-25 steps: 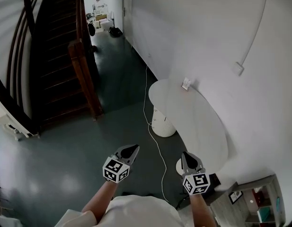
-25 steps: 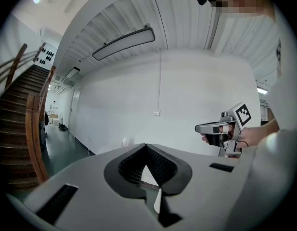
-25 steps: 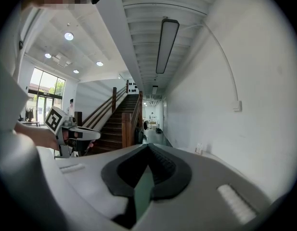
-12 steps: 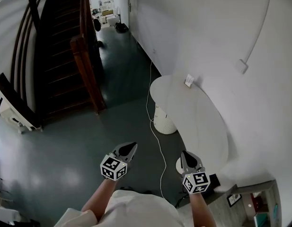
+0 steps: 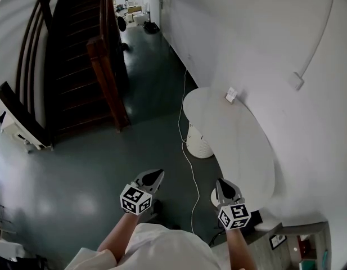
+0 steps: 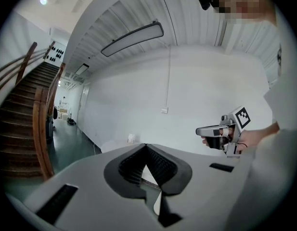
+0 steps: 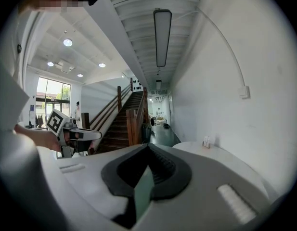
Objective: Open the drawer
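Observation:
No drawer shows clearly in any view. Both grippers are held out over the dark green floor, pointing roughly level along the hallway. My left gripper (image 5: 156, 175) is shut, its dark pads meeting at the tip (image 6: 146, 146), with nothing between them. My right gripper (image 5: 222, 183) is also shut and empty, jaws closed to a point (image 7: 148, 146). It hangs beside the near end of the white oval table (image 5: 240, 151). Each gripper view shows the other gripper: the right gripper (image 6: 220, 131) and the left gripper (image 7: 77, 134).
The table's white pedestal (image 5: 199, 143) stands by a white cable (image 5: 187, 156) trailing over the floor. A dark wooden staircase (image 5: 72, 66) with a newel post (image 5: 108, 83) rises at left. A white wall (image 5: 263, 32) runs along the right. A cabinet corner (image 5: 294, 238) sits lower right.
Both grippers stay shut and keep their spots in the head view. The surroundings have shifted: the stairs and table sit a little further right, and the lower-right cabinet has slid mostly out of frame.

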The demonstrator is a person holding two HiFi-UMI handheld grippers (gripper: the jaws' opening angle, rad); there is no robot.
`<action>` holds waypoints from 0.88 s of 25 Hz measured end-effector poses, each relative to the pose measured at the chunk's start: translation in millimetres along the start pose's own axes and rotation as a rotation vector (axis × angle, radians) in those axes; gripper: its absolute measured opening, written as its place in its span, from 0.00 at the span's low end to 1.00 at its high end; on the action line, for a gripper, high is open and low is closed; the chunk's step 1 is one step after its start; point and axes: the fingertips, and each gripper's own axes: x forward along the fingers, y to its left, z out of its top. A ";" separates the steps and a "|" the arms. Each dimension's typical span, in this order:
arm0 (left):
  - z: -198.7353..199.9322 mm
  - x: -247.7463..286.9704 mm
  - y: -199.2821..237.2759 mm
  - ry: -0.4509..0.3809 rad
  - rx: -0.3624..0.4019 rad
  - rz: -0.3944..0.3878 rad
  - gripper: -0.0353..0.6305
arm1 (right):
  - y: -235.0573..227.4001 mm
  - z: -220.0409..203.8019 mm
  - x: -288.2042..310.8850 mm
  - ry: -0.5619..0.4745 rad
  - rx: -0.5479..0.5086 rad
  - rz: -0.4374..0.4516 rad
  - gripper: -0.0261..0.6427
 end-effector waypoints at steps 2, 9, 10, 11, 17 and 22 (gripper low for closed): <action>2.7 6.1 8.3 -0.002 0.002 -0.005 0.06 | -0.5 -0.1 11.1 0.005 -0.002 -0.001 0.06; 13.6 37.4 45.3 -0.003 0.002 -0.043 0.06 | -7.0 4.0 56.1 0.024 -0.004 -0.028 0.06; 15.3 42.2 52.6 -0.001 0.002 -0.048 0.06 | -6.9 5.1 64.0 0.027 -0.004 -0.032 0.06; 17.0 47.0 60.2 0.001 0.002 -0.053 0.06 | -6.6 5.7 72.3 0.031 -0.004 -0.036 0.06; 29.6 78.0 104.8 0.001 -0.006 -0.099 0.06 | -7.3 11.7 122.7 0.047 0.003 -0.068 0.06; 38.0 99.2 143.5 0.011 -0.002 -0.138 0.06 | -6.9 18.3 165.4 0.059 0.003 -0.098 0.06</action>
